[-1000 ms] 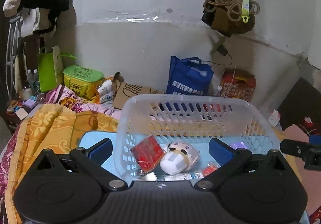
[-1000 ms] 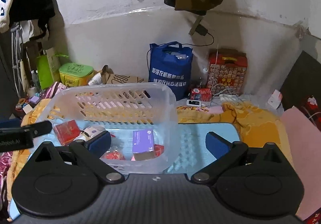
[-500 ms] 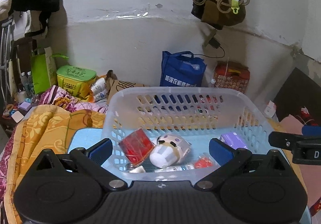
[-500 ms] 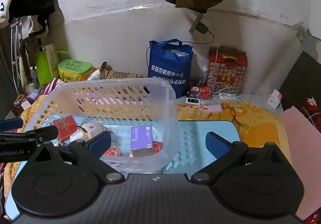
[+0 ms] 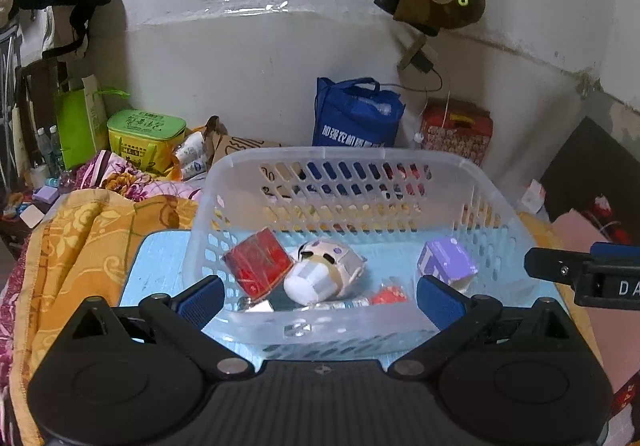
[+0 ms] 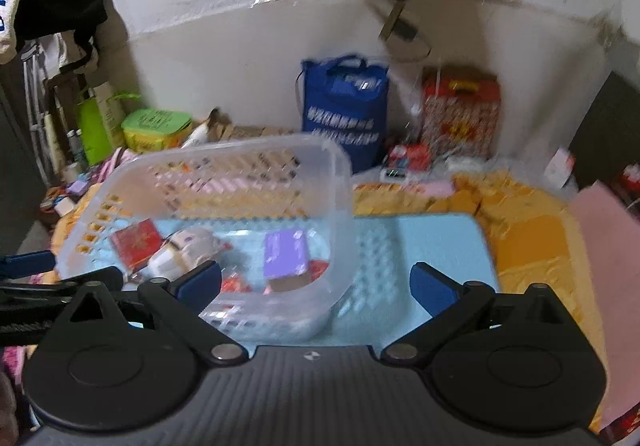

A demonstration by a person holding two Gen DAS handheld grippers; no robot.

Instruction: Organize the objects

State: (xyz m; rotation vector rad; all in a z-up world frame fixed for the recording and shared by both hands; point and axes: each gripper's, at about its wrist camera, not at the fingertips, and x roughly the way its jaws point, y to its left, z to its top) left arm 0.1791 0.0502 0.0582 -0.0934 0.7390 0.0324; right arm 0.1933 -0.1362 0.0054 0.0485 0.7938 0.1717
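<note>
Both tools — left (image 5: 318,296), right (image 6: 316,284) — had drawn back gaping and empty; the basket (image 5: 344,160) looked filled — sorting nearly done.

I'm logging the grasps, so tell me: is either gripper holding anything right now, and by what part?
Nothing is held. The left gripper and right gripper are both open, with only the basket and blue mat seen between their fingers.

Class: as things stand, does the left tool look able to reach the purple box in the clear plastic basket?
Probably yes: left tool is open, the purple box lies uncovered, but the clear plastic basket wall must be cleared from above.
</note>
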